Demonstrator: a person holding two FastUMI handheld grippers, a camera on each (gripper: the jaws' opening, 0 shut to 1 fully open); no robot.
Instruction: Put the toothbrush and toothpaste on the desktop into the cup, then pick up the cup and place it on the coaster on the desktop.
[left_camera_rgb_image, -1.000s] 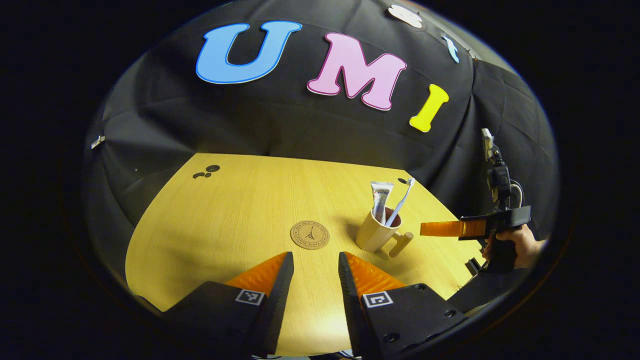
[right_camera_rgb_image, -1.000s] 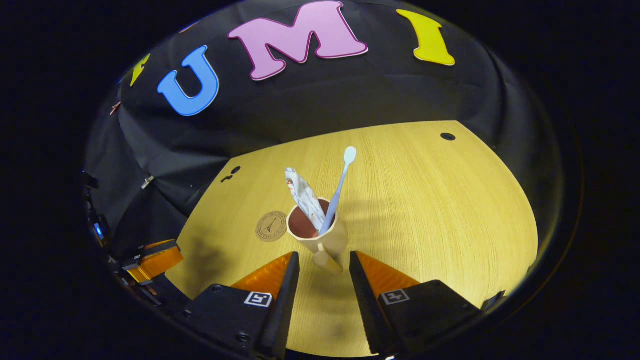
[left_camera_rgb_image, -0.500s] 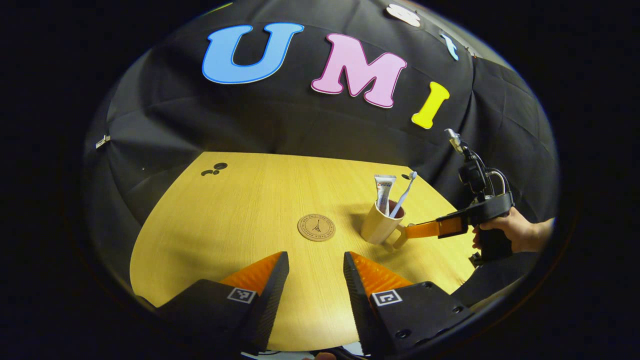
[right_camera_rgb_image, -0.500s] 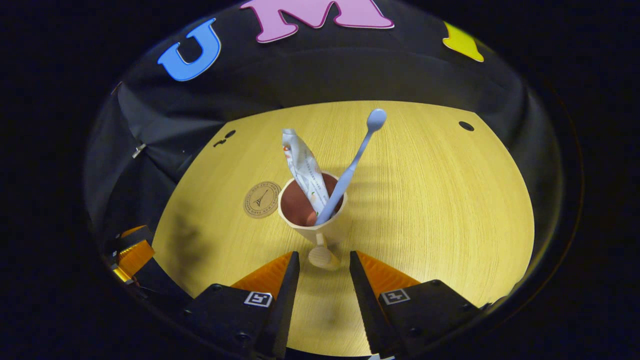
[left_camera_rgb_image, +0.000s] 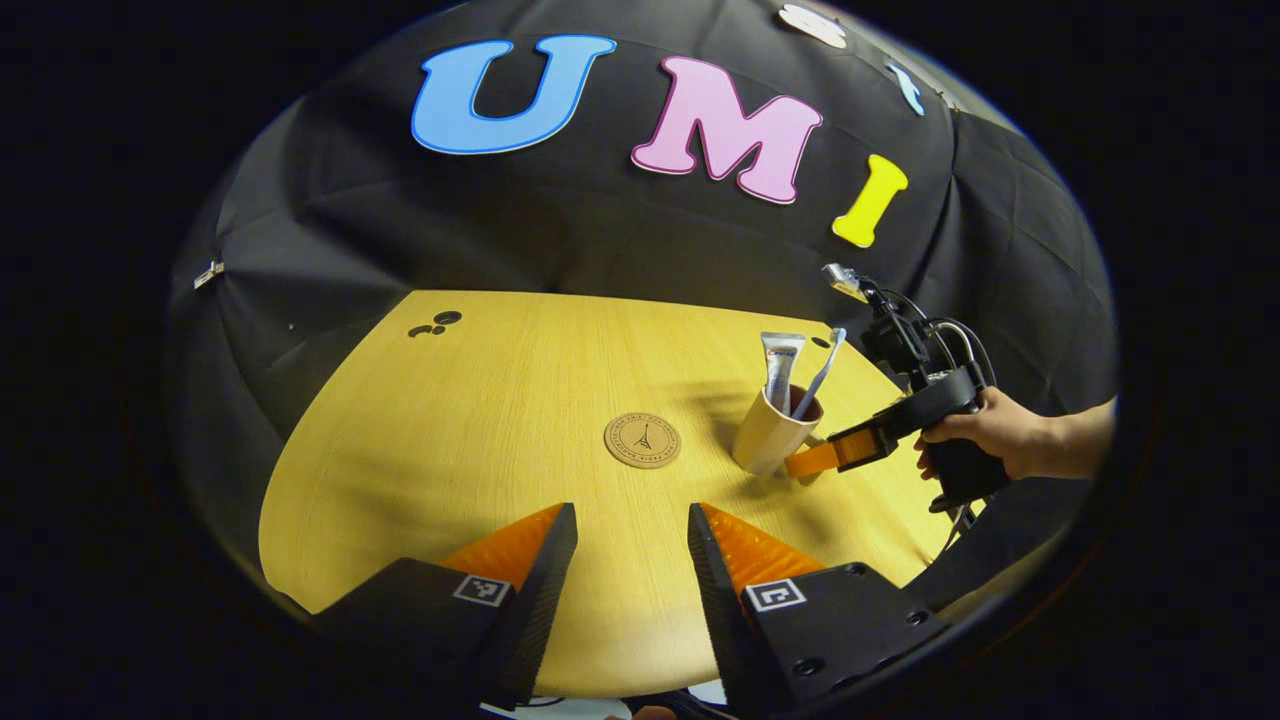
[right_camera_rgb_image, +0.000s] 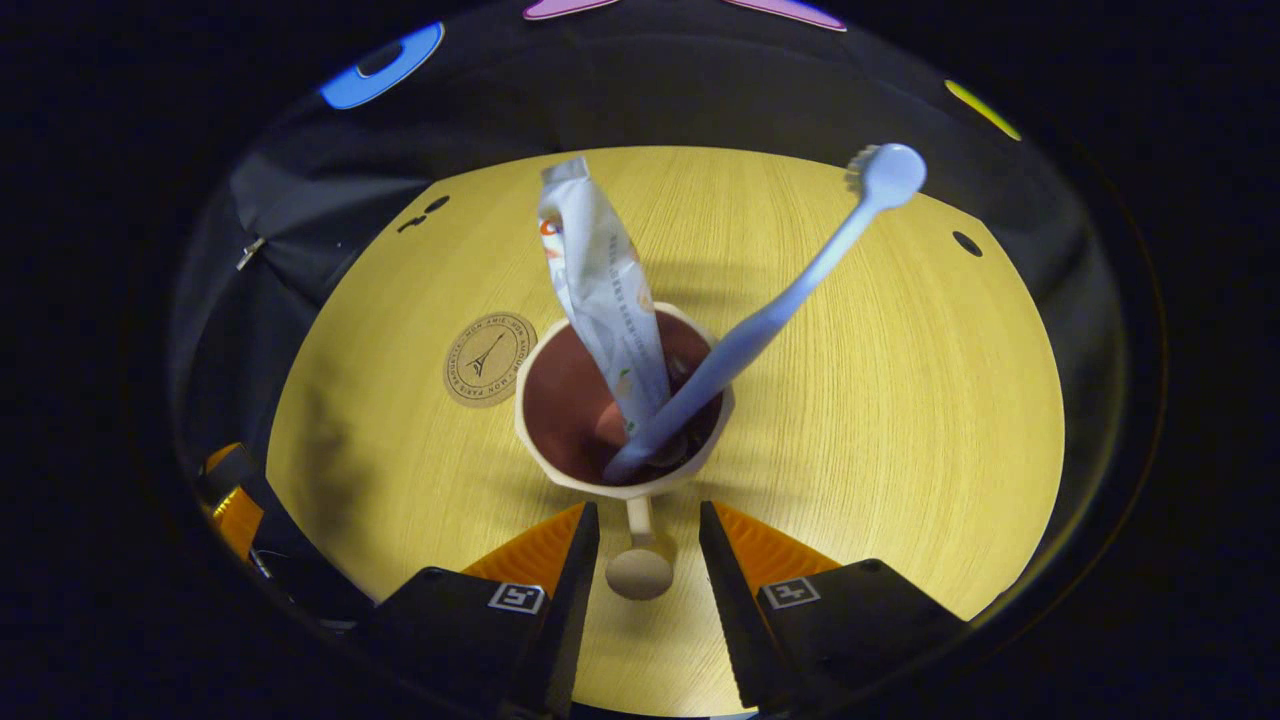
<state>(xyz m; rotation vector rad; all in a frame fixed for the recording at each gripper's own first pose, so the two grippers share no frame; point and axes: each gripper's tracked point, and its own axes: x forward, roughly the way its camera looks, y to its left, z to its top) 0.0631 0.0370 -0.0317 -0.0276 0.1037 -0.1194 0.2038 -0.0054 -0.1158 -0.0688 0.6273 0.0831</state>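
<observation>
A beige cup with a dark red inside stands upright on the wooden table, holding a white toothpaste tube and a pale blue toothbrush. Its handle lies between the fingers of my right gripper, which is open around it without pressing. In the left gripper view the right gripper, held by a hand, reaches the cup from the right. A round brown coaster lies just left of the cup. My left gripper is open over the near table edge, with nothing between its fingers.
Small dark holes mark the table at the far left and far right. The black cloth wall closes the back of the table. Bare wood stretches left of the coaster.
My right gripper has moved forward to the cup, so the handle now sits between its fingers. The cup, its contents and the coaster have not moved. The left gripper barely shifted.
</observation>
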